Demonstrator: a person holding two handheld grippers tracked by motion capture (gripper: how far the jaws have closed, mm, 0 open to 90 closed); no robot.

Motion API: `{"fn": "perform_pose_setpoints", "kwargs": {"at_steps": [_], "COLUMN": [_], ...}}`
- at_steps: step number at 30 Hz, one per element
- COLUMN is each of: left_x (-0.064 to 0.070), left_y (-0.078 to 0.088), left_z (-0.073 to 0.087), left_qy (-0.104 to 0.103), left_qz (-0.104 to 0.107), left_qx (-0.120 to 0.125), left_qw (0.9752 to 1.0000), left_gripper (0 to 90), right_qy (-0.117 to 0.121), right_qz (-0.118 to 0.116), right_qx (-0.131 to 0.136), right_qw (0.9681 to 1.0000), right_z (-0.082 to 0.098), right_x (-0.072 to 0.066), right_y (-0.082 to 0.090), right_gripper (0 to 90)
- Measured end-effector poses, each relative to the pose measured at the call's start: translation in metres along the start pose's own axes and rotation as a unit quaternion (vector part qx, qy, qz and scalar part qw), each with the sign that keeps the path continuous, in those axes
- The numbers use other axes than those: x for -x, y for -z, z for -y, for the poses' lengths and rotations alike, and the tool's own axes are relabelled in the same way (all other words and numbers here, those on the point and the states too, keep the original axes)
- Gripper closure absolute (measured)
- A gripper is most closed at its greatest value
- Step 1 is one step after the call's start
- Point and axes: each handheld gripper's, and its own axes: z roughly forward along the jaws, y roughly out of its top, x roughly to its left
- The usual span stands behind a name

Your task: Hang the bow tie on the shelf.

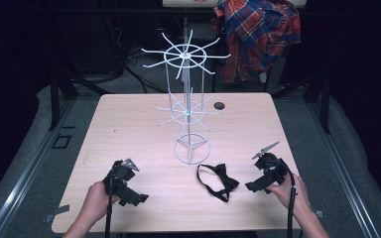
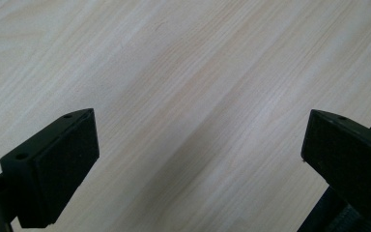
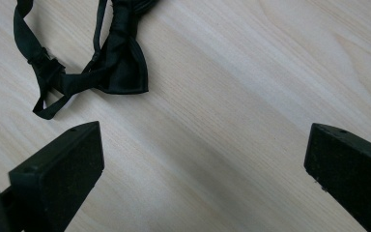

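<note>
Both your left gripper [image 2: 200,159] and right gripper [image 3: 203,164] gape wide, empty; black fabric bow tie [image 1: 219,181] lies unhung near the white wire rack [image 1: 187,106].

A black bow tie [image 1: 220,181] lies flat on the pale wood bench [image 1: 129,124], near the front edge and right of the middle, its glossy knotted bow toward the right and its thin neck strap looped open in a ring to the left. Behind it, around the middle of the bench, a white wire display stand [image 1: 186,99] stands upright on a ring-shaped base, a slim central pole carrying two tiers of spoke-like hooks that fan outward. From the right gripper view the bow tie [image 3: 118,63] shows one squared wing and a strap with a small adjuster buckle, resting loose on the wood.
</note>
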Motion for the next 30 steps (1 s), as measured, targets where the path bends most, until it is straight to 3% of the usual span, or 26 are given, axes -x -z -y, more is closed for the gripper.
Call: {"fn": "perform_pose_setpoints", "kwargs": {"at_steps": [16, 18, 22, 30], "left_x": [0.0016, 0.0023, 0.0021, 0.003], "left_y": [-0.0004, -0.001, -0.0007, -0.001], "left_z": [-0.0011, -0.0012, -0.0009, -0.001], "left_qy": [-0.008, -0.008, -0.008, -0.008], "left_qz": [0.003, 0.003, 0.002, 0.003], "left_qx": [0.0, 0.001, 0.0, 0.002], "left_qw": [1.0, 1.0, 1.0, 1.0], "left_gripper": [0.0, 0.0, 0.0, 0.0], "right_qy": [0.016, 0.018, 0.023, 0.03], "right_qz": [-0.007, -0.015, -0.01, -0.007], "right_qx": [0.003, 0.012, 0.027, 0.019], "right_qw": [0.9998, 0.9996, 0.9993, 0.9993], "right_z": [-0.005, -0.005, -0.0065, -0.0099], "right_x": [-0.0044, -0.005, -0.0055, -0.0077], "right_y": [-0.0034, -0.0038, -0.0015, -0.0037], "right_gripper": [0.0, 0.0, 0.0, 0.0]}}
